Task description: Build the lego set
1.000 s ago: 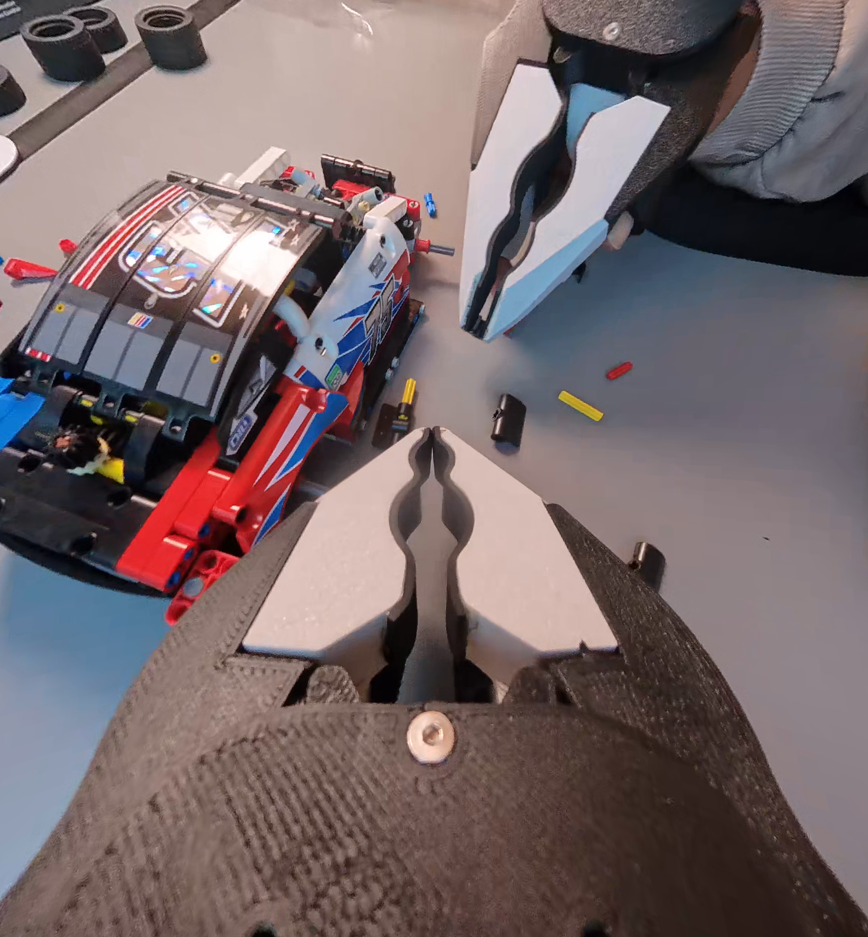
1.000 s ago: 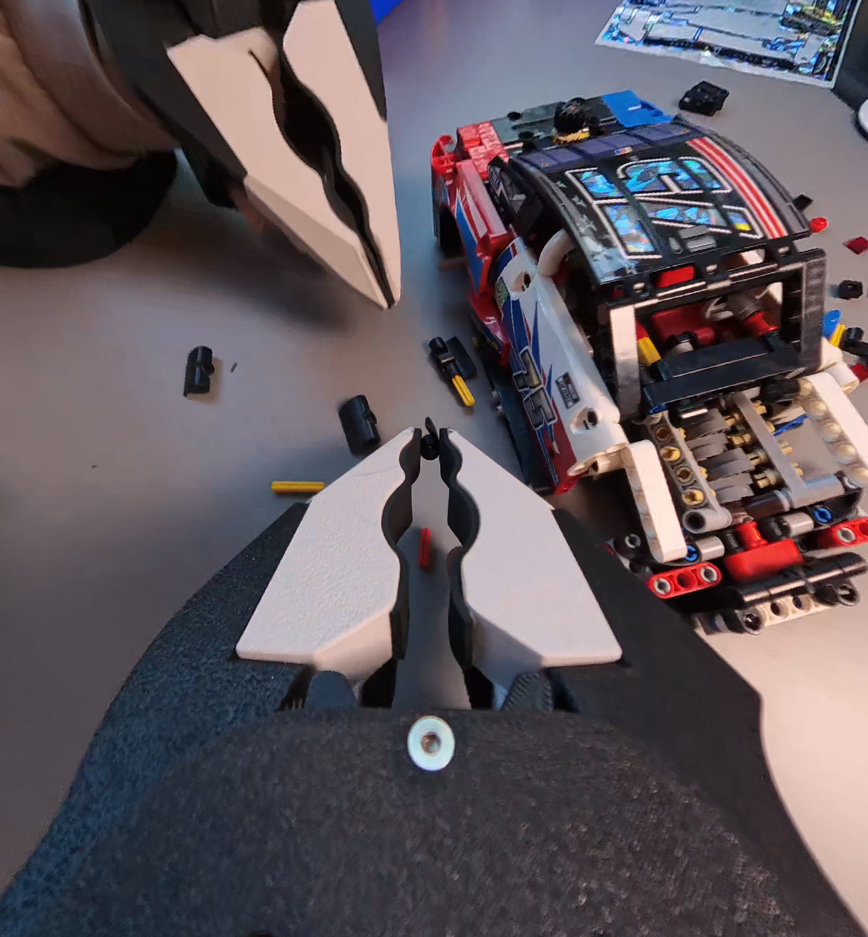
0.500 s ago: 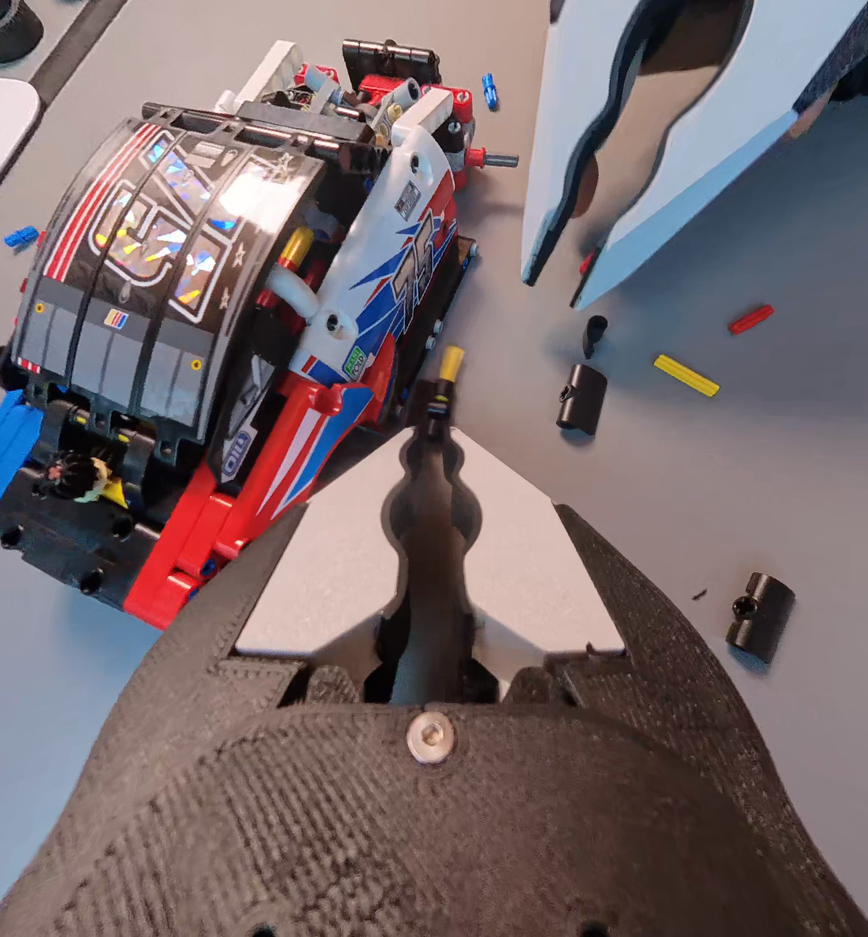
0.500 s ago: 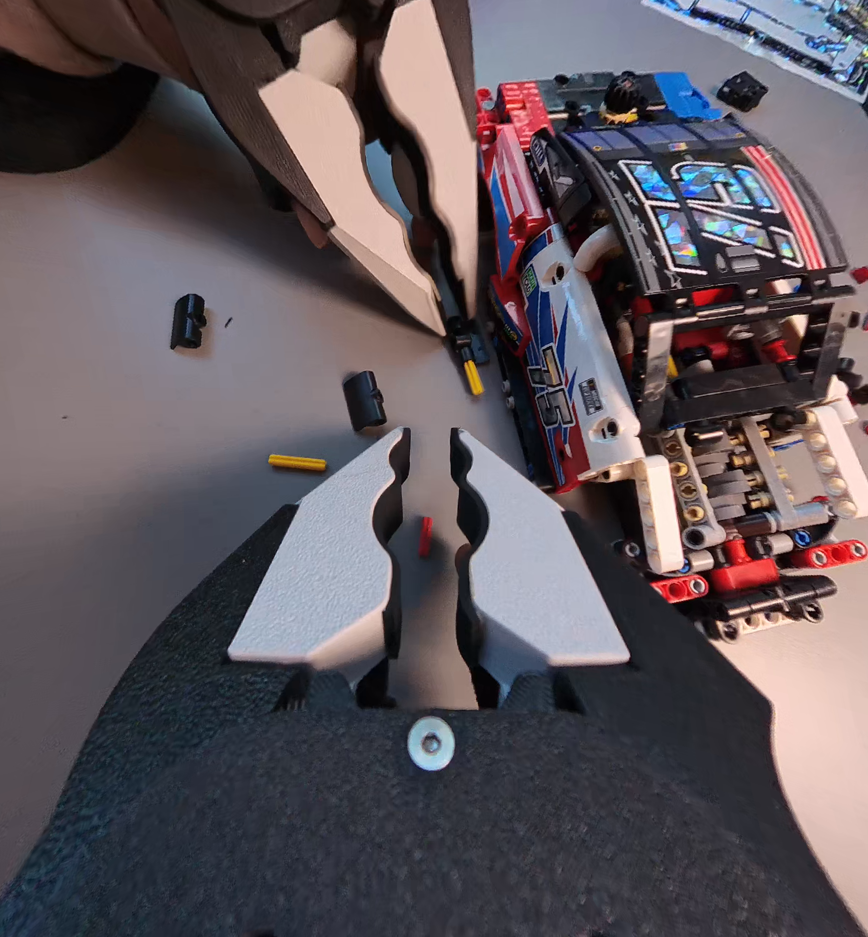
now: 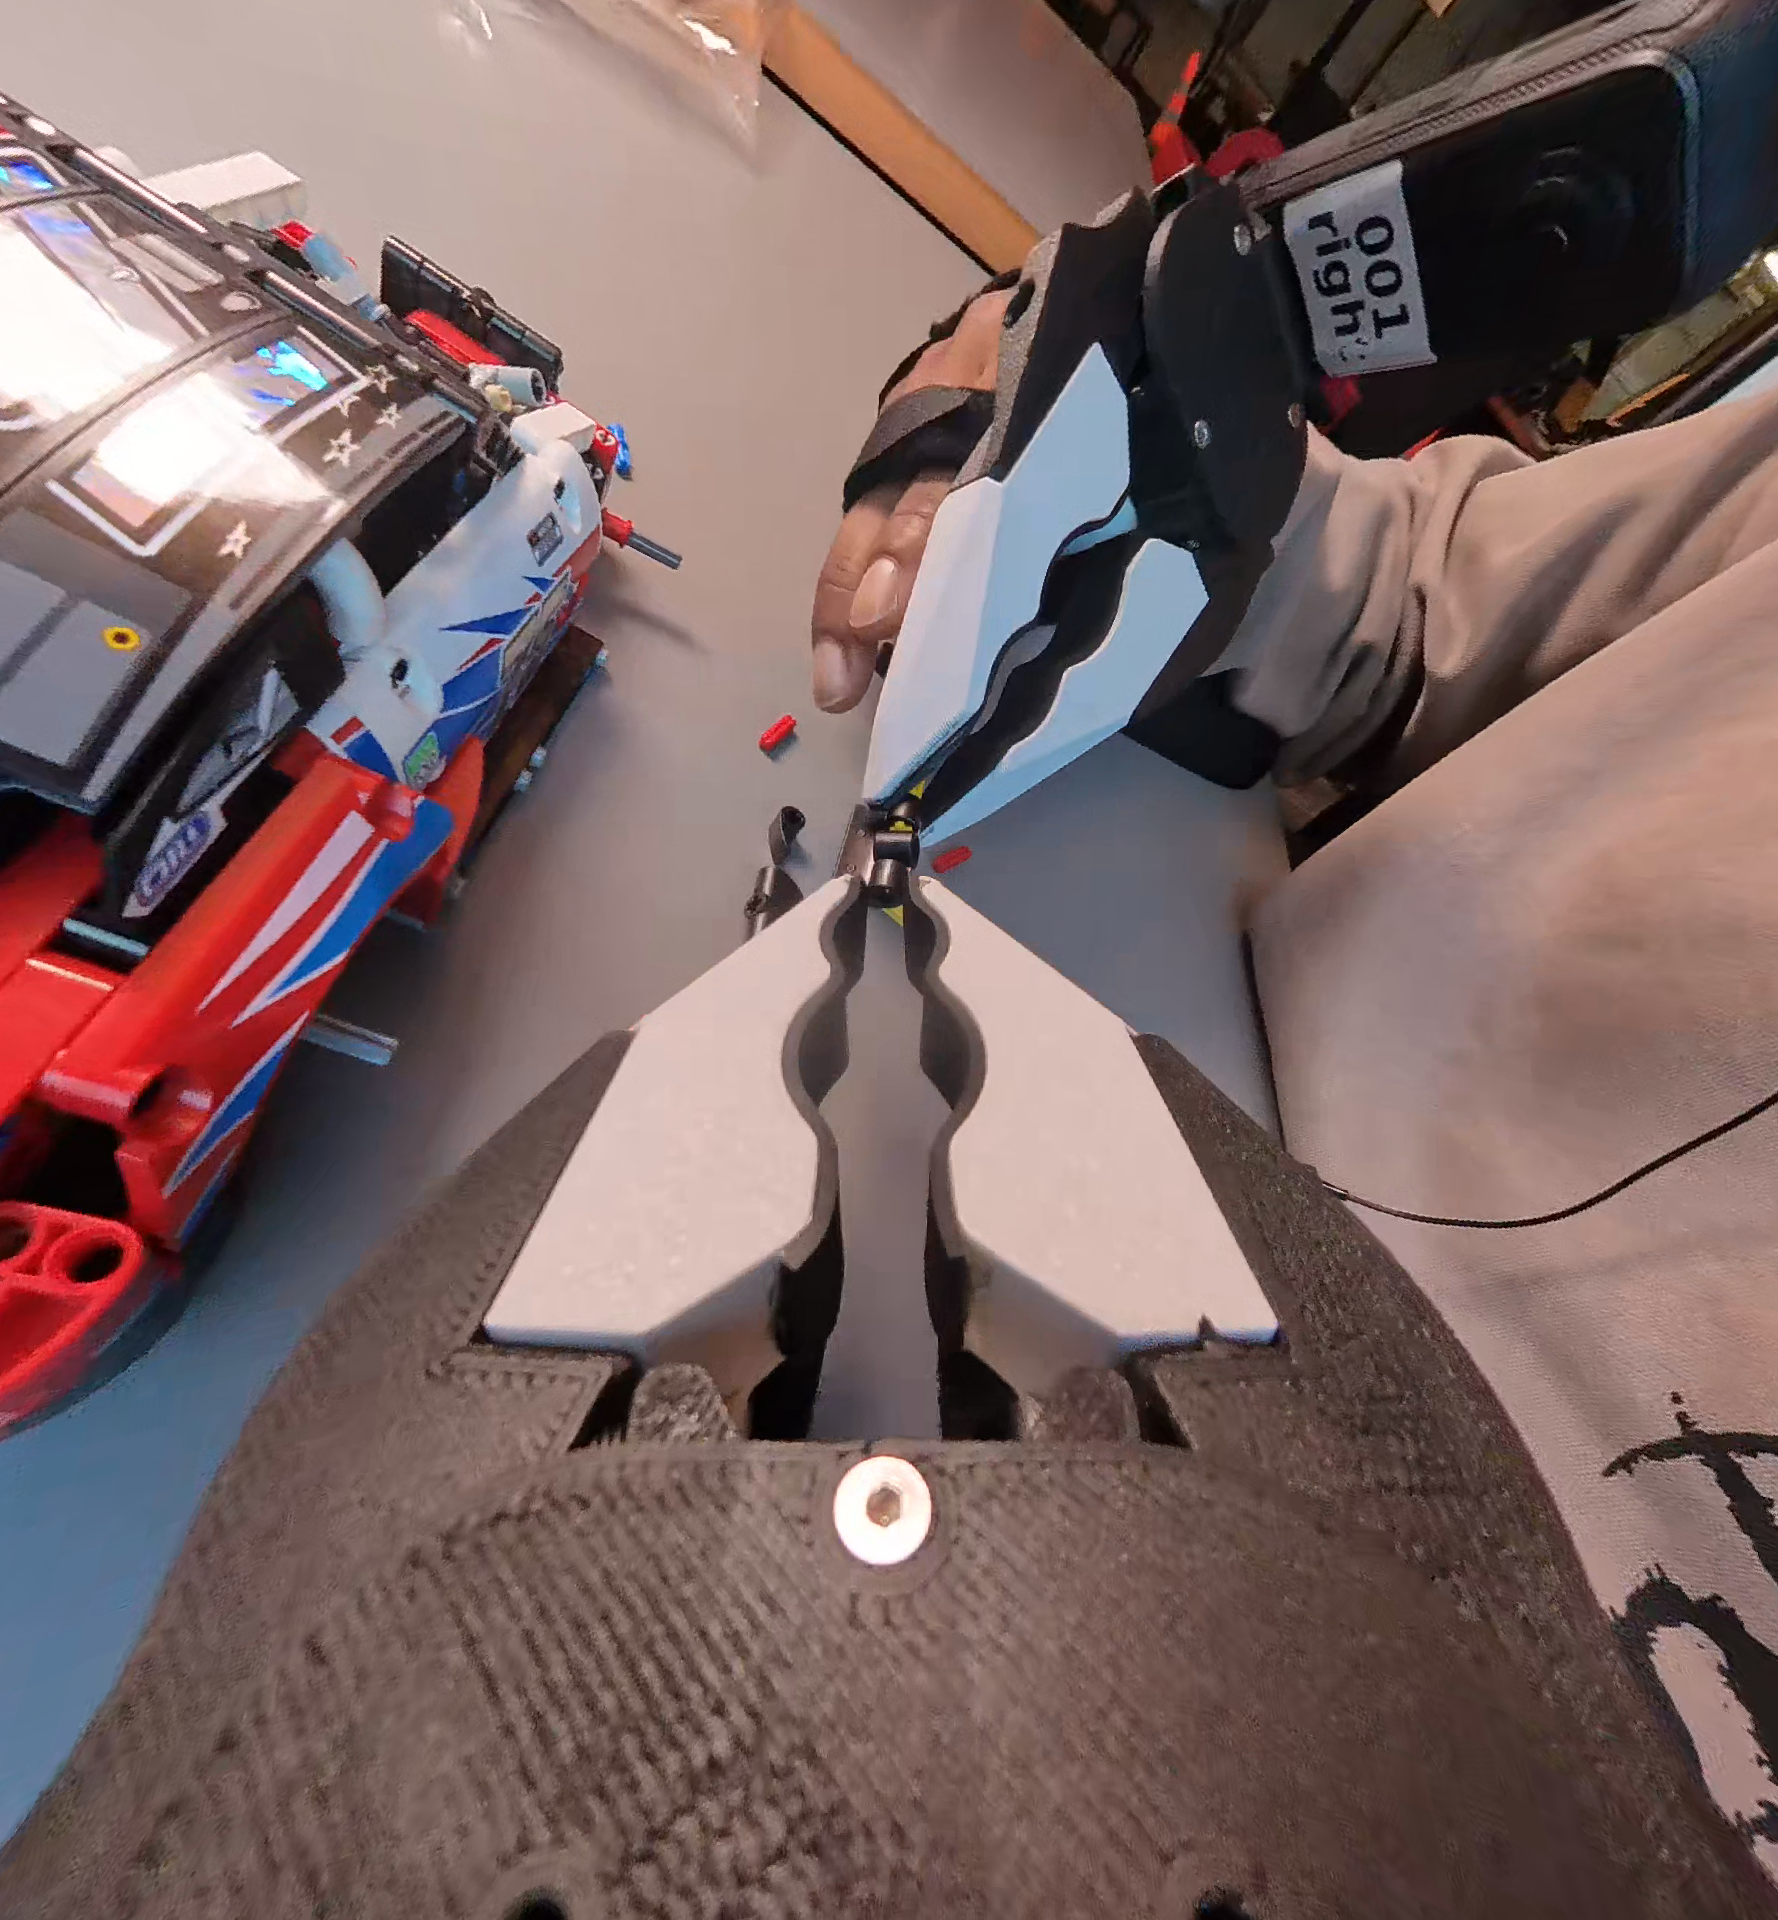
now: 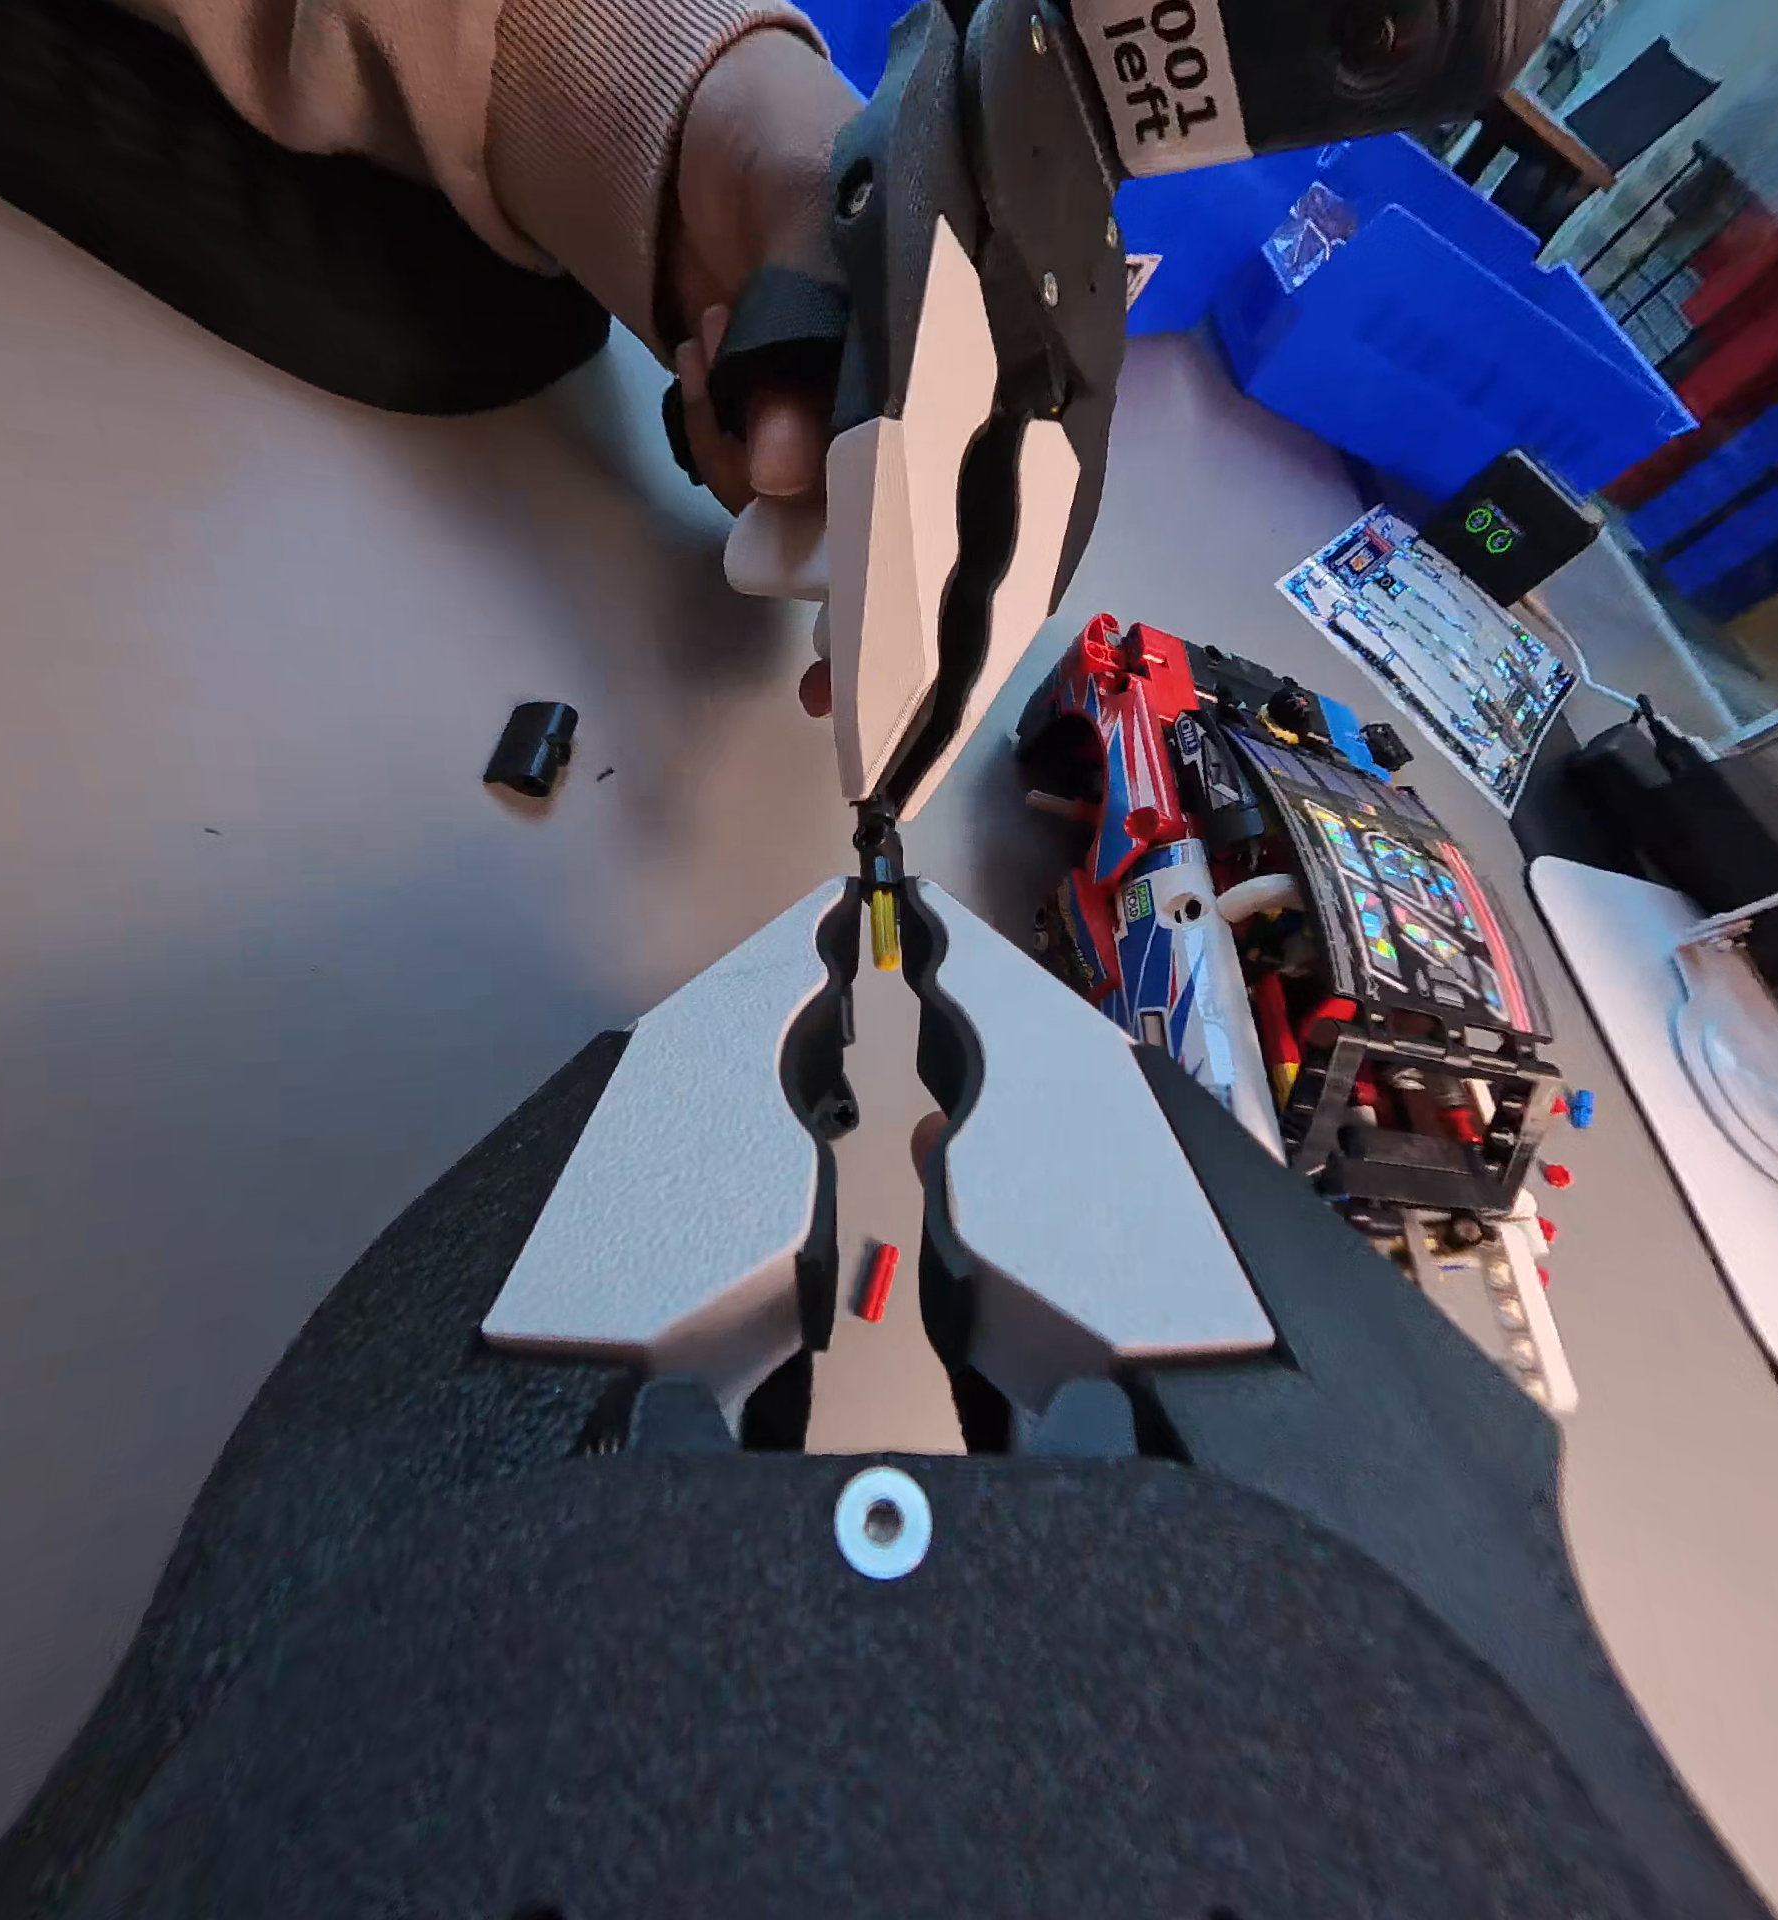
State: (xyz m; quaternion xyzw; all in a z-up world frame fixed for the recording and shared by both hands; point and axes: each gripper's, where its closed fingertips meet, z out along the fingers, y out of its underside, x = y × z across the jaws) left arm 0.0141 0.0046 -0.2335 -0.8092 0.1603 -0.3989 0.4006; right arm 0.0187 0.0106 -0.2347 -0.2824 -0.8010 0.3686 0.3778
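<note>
Grey tabletop point(image 5: 656, 260) in a workshop, blue bins point(image 6: 1436, 343) and a sticker sheet point(image 6: 1436, 644) behind. Lego car point(image 5: 241, 675) sits left of the left gripper point(image 5: 883, 894), body mostly built: black stickered roof, white/red/blue side panels, red nose, rear frame with engine parts visible in the right wrist view point(image 6: 1311, 987). No wheels on it that I can see, so my read is late-stage with wheels and small fittings left. Loose bits on the table: red pins point(image 5: 778, 732), small black connectors point(image 5: 786, 831), one black connector point(image 6: 532, 746) off by itself. Both grippers meet tip to tip above the table over a small black-and-yellow axle piece point(image 6: 880, 883). Right gripper point(image 6: 883, 891) is narrowed to a slim gap at the tips, clamped on the yellow end. Left gripper tips are closed down on the black end, seen clearly from the right wrist view. Looks like a handover or a push-fit of two small parts in mid-air; can't tell which. Piece is clear of the car, near its side.
</note>
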